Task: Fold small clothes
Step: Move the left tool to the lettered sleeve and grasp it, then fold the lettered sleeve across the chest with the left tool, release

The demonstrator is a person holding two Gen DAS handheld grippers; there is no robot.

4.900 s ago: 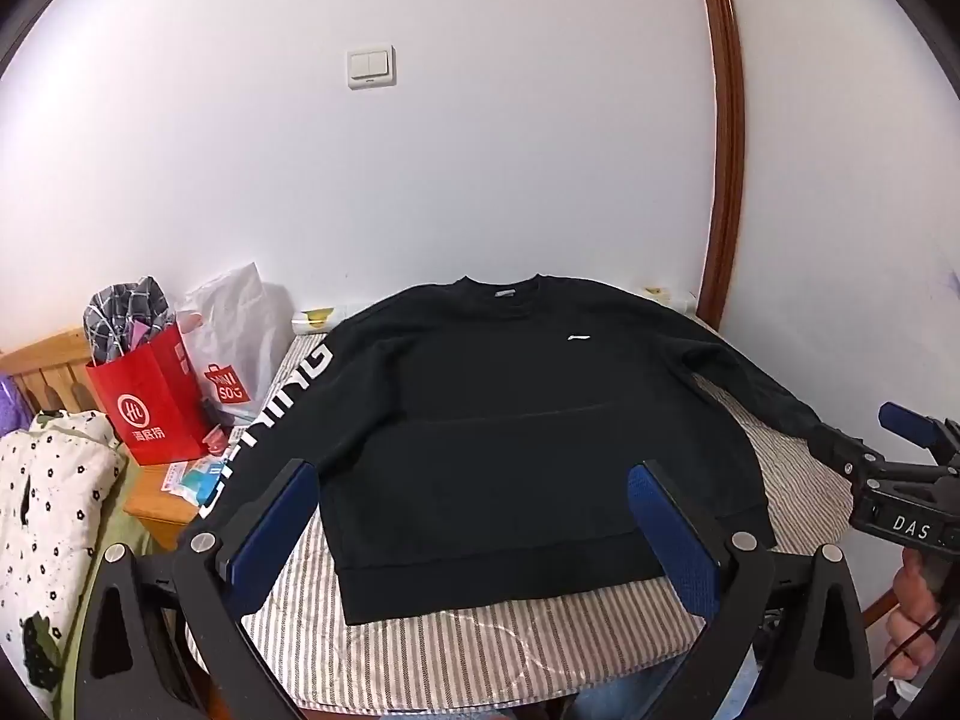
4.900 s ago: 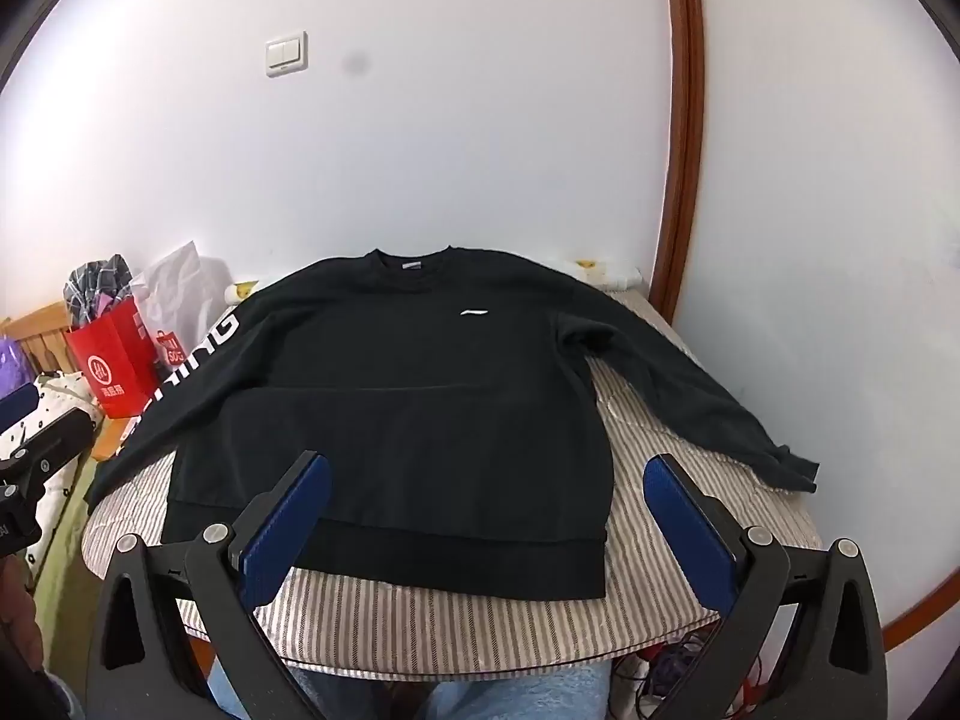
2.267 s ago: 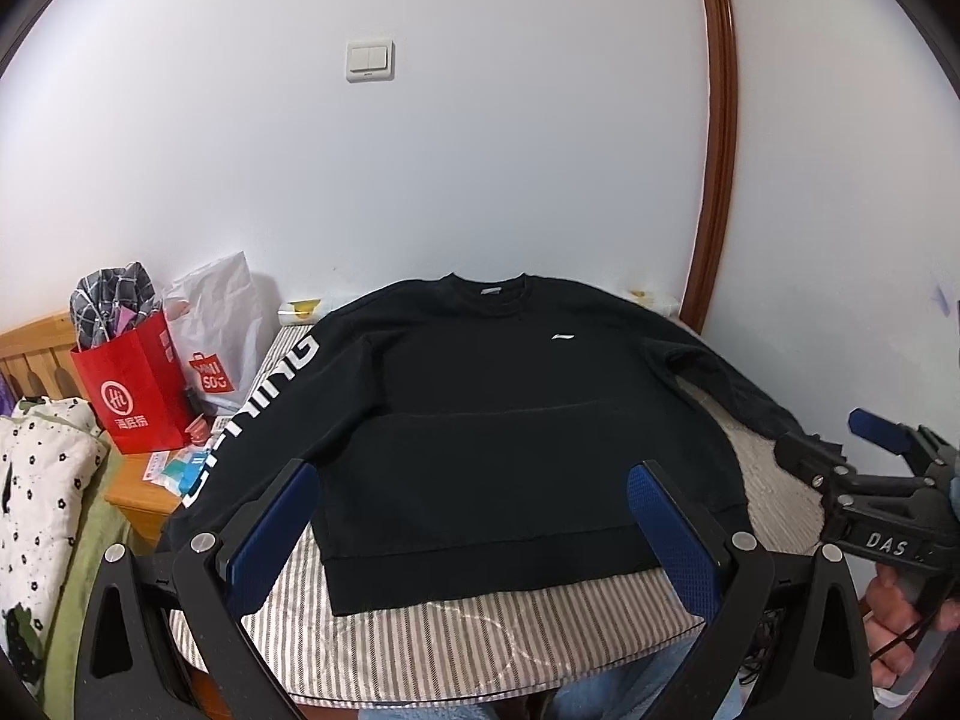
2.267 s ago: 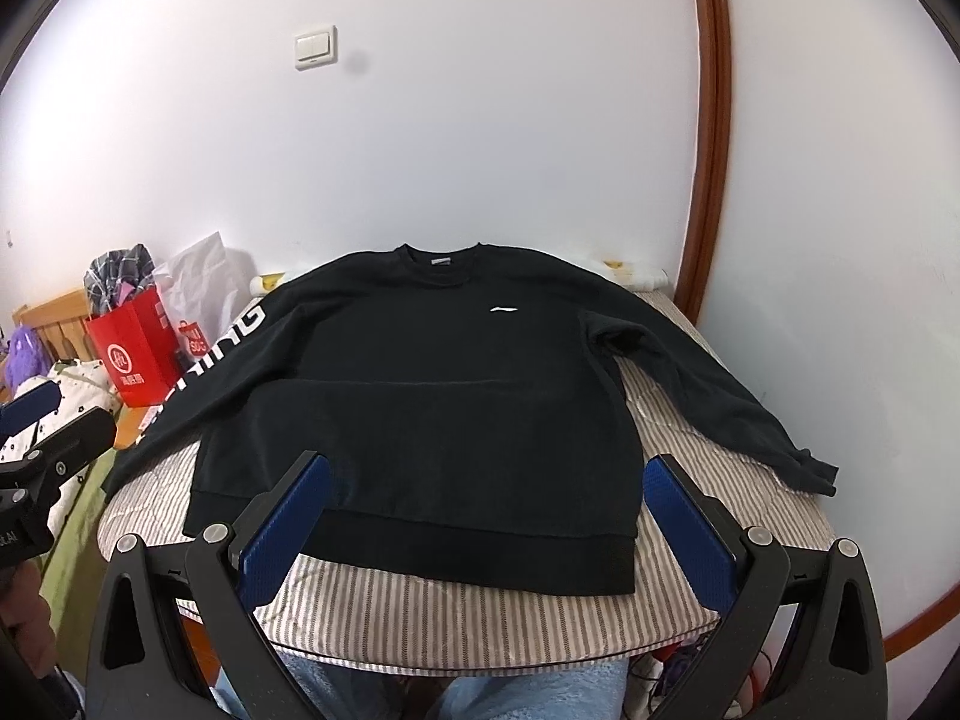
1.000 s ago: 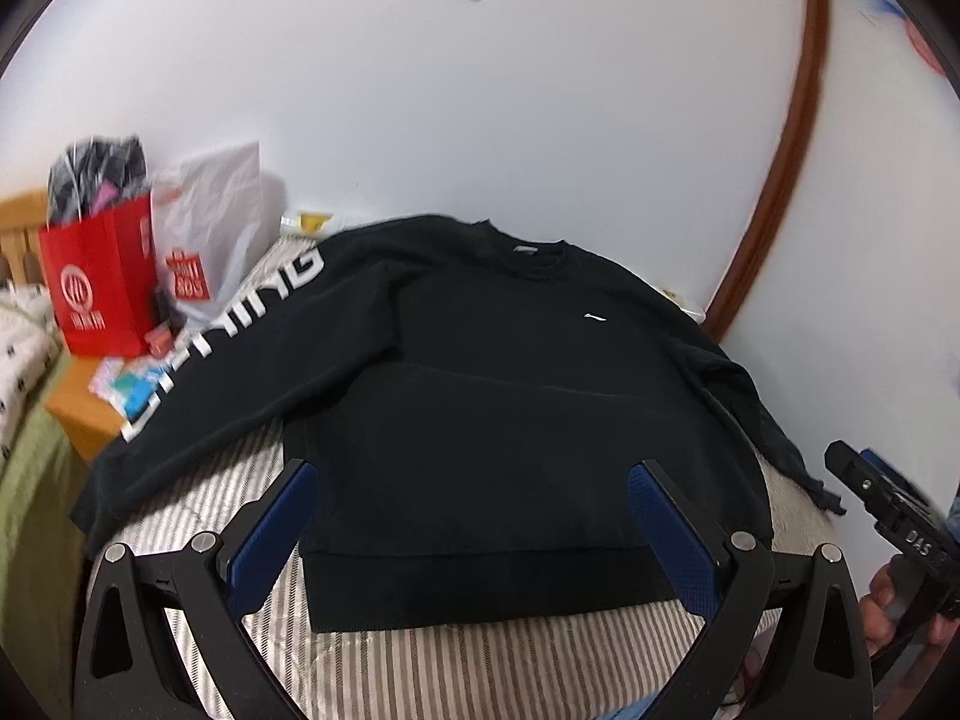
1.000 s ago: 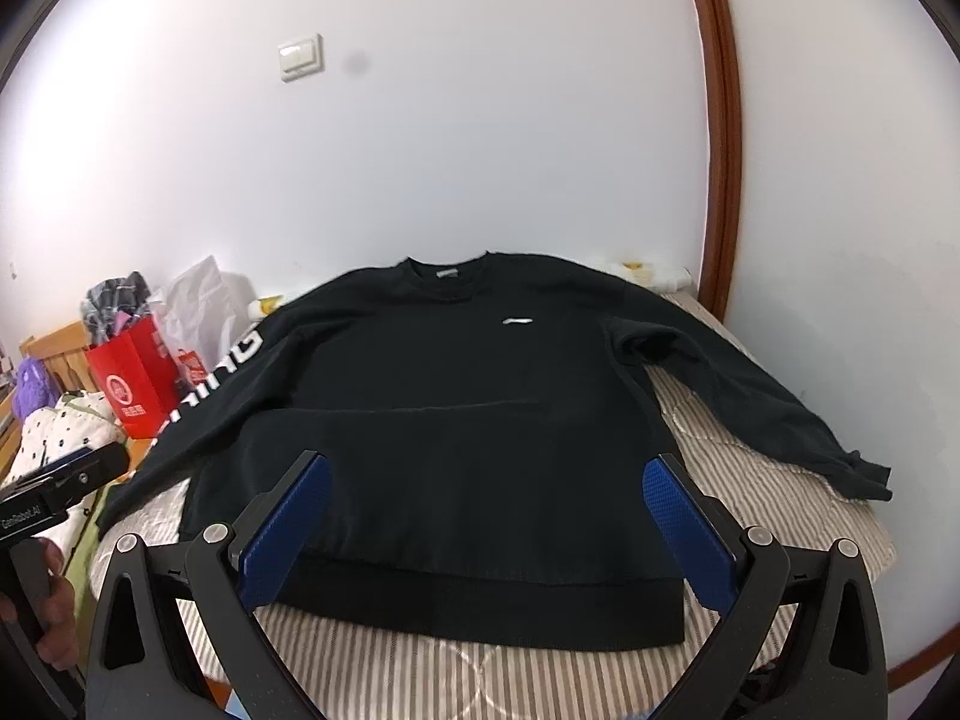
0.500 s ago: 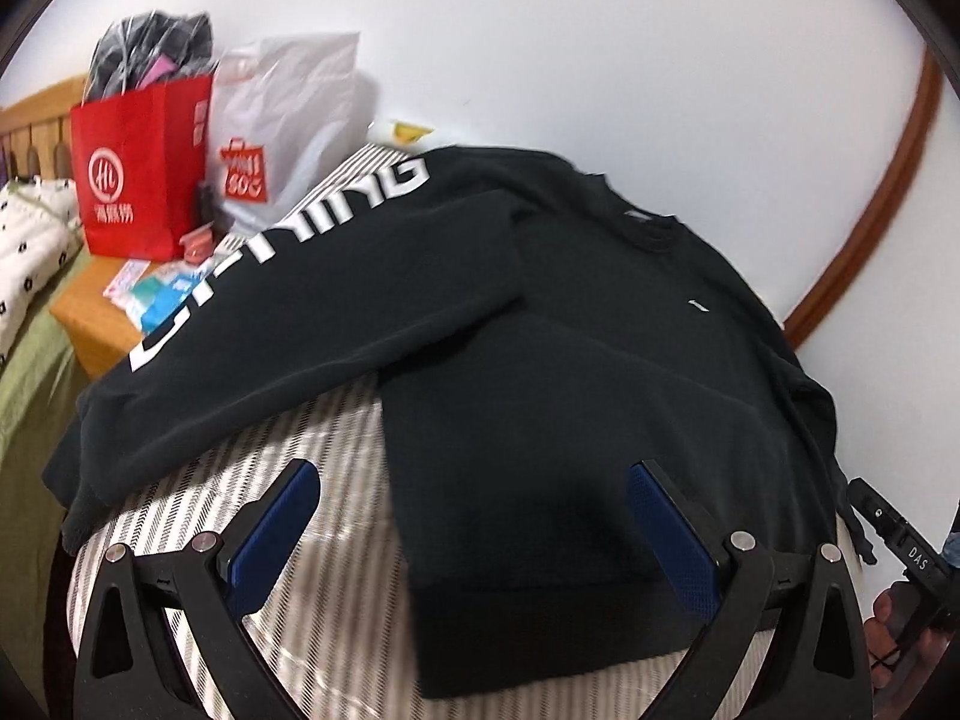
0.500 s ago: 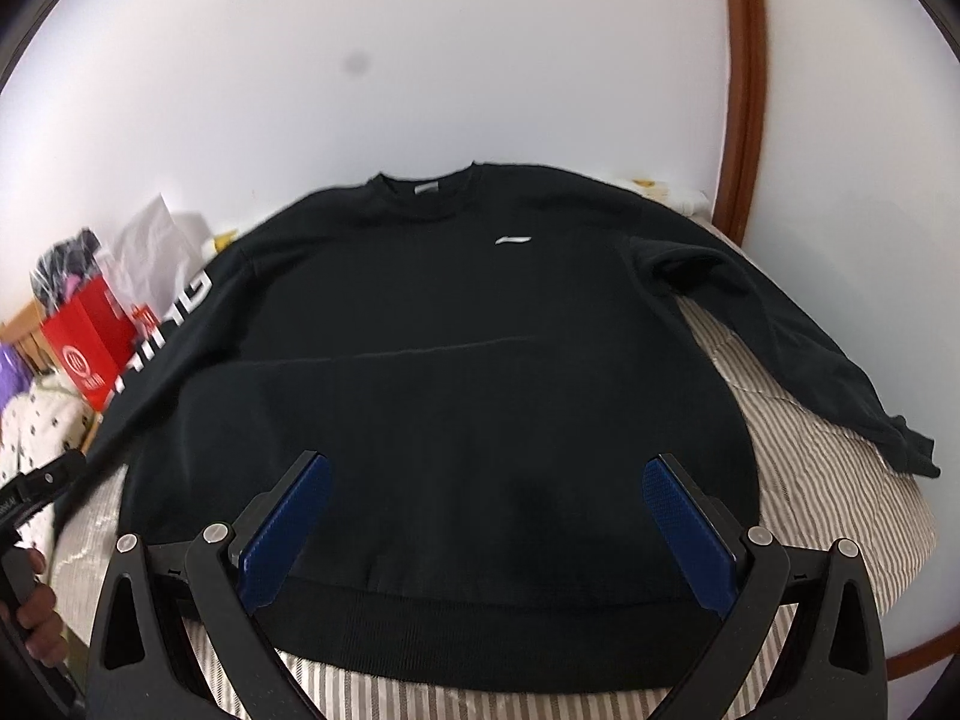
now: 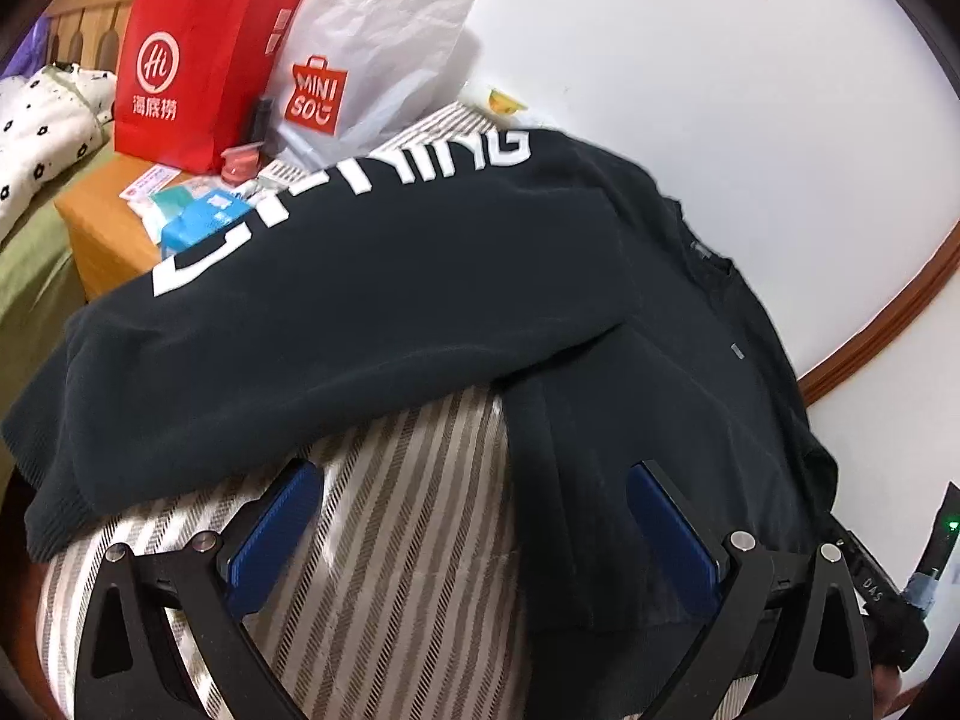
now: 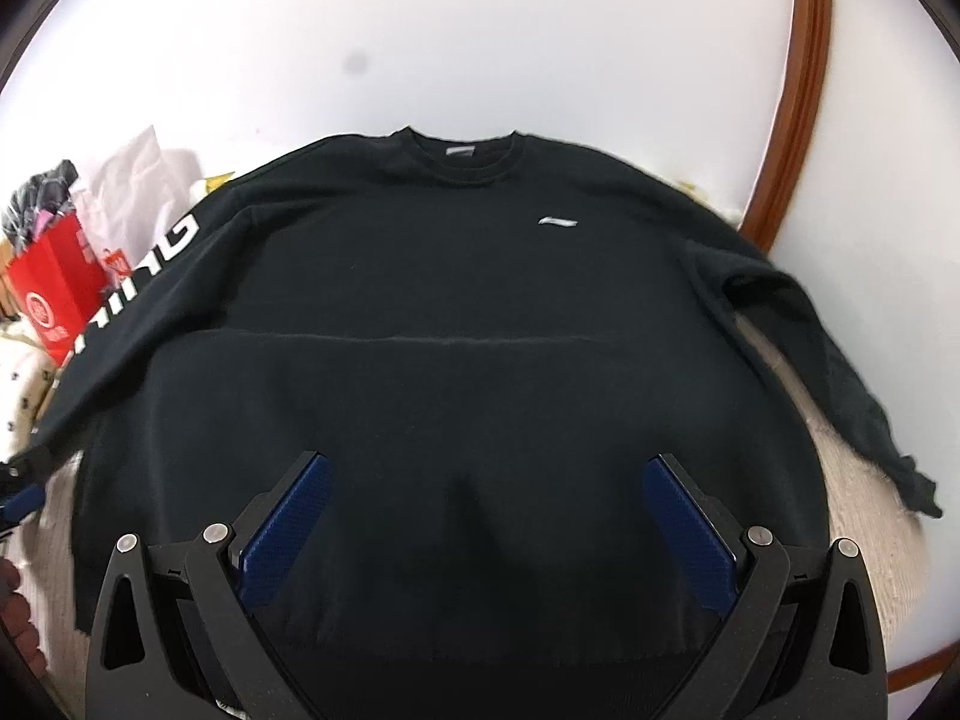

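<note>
A black sweatshirt (image 10: 468, 324) lies flat, front up, on a round table with a striped cloth (image 9: 414, 540). Its left sleeve (image 9: 312, 312), with white letters, hangs over the table's left edge; its right sleeve (image 10: 840, 378) lies over the right edge. My left gripper (image 9: 474, 510) is open and empty, low over the sweatshirt's lower left hem corner (image 9: 564, 576) and the bare cloth beside it. My right gripper (image 10: 486, 510) is open and empty, low over the lower middle of the sweatshirt's body. The right gripper's body shows at the edge of the left wrist view (image 9: 882, 594).
A red paper bag (image 9: 198, 66) and a white Miniso bag (image 9: 372, 54) stand on a wooden bedside stand (image 9: 102, 222) left of the table, with small packets. A bed with spotted bedding (image 9: 42, 120) lies further left. A white wall and brown door frame (image 10: 798, 90) stand behind.
Both grippers have moved down and forward toward the sweatshirt. The left one swung left to the hem corner and sleeve. The right one came low over the lower body. Both stayed open.
</note>
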